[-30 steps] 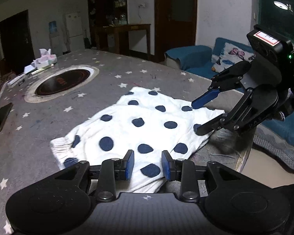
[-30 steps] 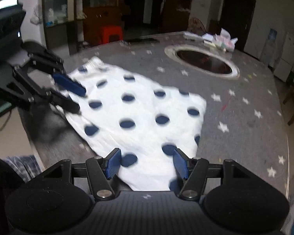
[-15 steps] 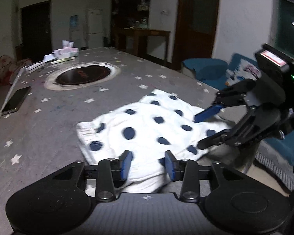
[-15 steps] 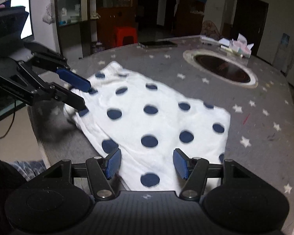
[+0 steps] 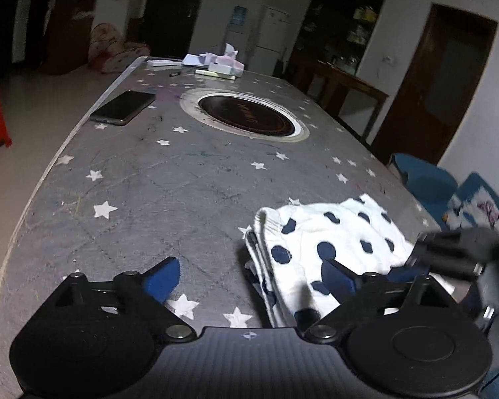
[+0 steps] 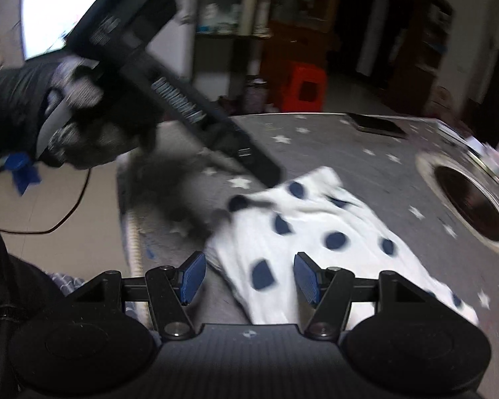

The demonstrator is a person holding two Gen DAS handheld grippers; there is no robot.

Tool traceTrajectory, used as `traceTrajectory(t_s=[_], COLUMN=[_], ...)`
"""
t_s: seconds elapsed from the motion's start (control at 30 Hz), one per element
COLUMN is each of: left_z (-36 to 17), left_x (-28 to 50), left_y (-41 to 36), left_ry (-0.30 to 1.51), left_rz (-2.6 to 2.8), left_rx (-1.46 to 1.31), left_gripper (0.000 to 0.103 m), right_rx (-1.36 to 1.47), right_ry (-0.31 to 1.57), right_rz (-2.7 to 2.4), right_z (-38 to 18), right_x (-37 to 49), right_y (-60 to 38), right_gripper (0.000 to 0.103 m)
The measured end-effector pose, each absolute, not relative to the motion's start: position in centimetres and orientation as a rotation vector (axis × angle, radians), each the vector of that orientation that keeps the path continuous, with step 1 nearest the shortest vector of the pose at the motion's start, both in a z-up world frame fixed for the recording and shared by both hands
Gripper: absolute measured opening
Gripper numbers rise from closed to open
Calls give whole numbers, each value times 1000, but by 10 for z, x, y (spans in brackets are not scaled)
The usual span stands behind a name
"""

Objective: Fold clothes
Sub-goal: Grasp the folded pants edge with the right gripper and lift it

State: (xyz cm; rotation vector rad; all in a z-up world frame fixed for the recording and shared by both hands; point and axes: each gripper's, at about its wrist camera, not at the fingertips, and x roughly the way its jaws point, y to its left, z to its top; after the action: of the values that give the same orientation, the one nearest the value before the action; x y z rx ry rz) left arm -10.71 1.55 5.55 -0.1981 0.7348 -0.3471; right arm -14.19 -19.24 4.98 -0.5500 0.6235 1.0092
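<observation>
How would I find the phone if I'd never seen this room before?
Start at the long grey table covered in white stars and find the round dark burner sunk into its middle. Beside the burner, close to the table's edge, lies the phone. It is flat, dark and shiny, unlike the white papers and tissue box at the far end.

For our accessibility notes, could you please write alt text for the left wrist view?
The left gripper, jaws wide open and empty, hovers over a grey star-patterned table beside a folded white garment with navy dots. A phone lies farther back.
</observation>
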Motion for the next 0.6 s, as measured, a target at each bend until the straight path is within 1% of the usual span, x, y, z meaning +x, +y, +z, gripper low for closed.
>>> traceTrajectory(t_s=[0.07,0.27,0.33,0.37,0.4,0.43,0.6], left_z=[54,44,41,40,39,38,35], left_x=[-105,-94,-90,-89,-88,-88,-86], left_y=[16,13,13,13,13,13,13], left_ry=[748,812,836,845,851,856,882], left_rz=[-350,-367,-378,-381,-384,-388,-394], left_rx=[-230,-338,-401,-429,-453,-479,-614], left_gripper=[103,103,103,103,103,103,103], right_rx=[-612,-760,-750,-740,-714,-689,-601], right_ry=[616,571,563,560,562,563,542], right_rz=[1012,970,957,950,946,942,925], right_z=[45,29,29,29,31,32,39], right_x=[-145,-152,-152,-152,-150,-148,-145], right_y=[-182,-165,-164,-164,-166,-169,-174], right_gripper=[60,59,48,46,40,37,31])
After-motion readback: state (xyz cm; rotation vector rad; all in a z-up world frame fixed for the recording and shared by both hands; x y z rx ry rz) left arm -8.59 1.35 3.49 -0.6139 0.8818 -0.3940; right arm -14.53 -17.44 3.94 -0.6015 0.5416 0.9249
